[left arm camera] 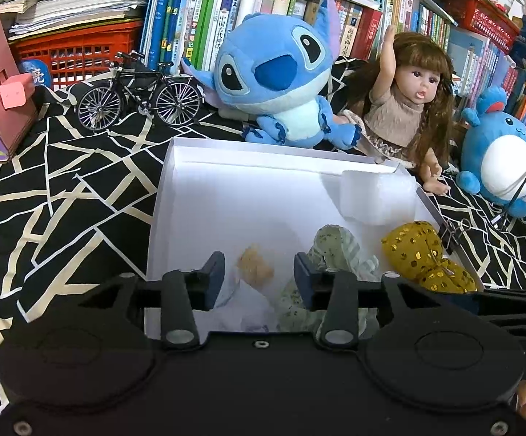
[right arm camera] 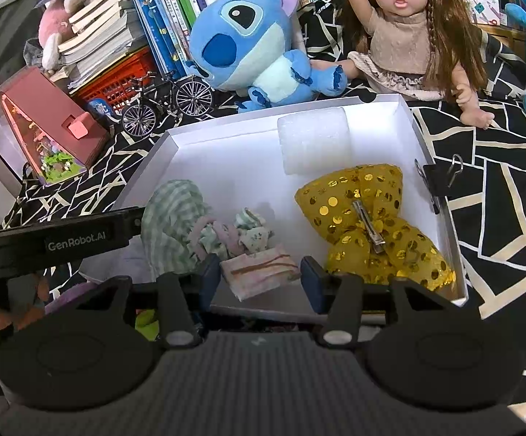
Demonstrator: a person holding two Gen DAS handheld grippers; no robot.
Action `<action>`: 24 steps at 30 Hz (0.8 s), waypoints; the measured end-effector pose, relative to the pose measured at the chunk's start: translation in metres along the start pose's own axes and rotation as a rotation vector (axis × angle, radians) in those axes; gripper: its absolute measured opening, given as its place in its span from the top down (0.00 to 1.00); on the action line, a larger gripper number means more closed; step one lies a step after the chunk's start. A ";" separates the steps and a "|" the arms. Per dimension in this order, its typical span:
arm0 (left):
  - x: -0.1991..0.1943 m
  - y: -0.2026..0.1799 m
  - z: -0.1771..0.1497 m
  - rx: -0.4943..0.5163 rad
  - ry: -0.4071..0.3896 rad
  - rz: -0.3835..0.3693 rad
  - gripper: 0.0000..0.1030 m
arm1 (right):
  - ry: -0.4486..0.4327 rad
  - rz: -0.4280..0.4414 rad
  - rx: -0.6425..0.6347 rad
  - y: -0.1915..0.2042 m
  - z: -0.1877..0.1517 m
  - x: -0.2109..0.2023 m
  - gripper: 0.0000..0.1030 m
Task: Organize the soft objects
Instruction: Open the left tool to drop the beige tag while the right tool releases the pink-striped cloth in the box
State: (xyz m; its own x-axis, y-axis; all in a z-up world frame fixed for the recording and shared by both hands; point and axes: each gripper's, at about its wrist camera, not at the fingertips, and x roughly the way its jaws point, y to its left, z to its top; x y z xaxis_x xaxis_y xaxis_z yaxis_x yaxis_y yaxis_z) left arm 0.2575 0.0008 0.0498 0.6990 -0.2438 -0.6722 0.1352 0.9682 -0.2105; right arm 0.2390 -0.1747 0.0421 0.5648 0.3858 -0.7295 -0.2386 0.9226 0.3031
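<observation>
Folded pink cloth with brown stripes (right arm camera: 263, 267) lying in the shallow white cardboard tray (right arm camera: 226, 145) at its near edge, straight ahead of the right gripper (right arm camera: 259, 278) and framed between its spread, empty jaws; long axis running crosswise, roughly jaw to jaw. Right gripper clearly the nearer one. Left gripper (left arm camera: 259, 278) also released, holding nothing, poised over the tray's near-left part above a small tan fuzzy lump (left arm camera: 255, 268), with green gingham fabric (right arm camera: 170, 218) bunched just beside. Gold sequinned bow with metal clip (right arm camera: 368, 225) by the tray's right wall, white foam block (right arm camera: 313, 143) towards the far-right corner. Cloth's near end cut off behind the right gripper body; tan lump too blurred to identify.
</observation>
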 end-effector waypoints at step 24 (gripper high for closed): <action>-0.071 -0.009 -0.028 0.051 -0.146 -0.039 0.19 | -0.147 0.030 -0.095 0.007 -0.022 -0.056 0.14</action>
State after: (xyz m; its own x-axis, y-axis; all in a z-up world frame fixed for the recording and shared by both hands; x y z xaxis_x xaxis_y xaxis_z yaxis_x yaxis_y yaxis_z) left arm 0.1872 0.0075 0.0798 0.7865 -0.2739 -0.5535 0.1972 0.9607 -0.1952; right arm 0.1891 -0.1901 0.0715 0.6643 0.4158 -0.6212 -0.3269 0.9089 0.2588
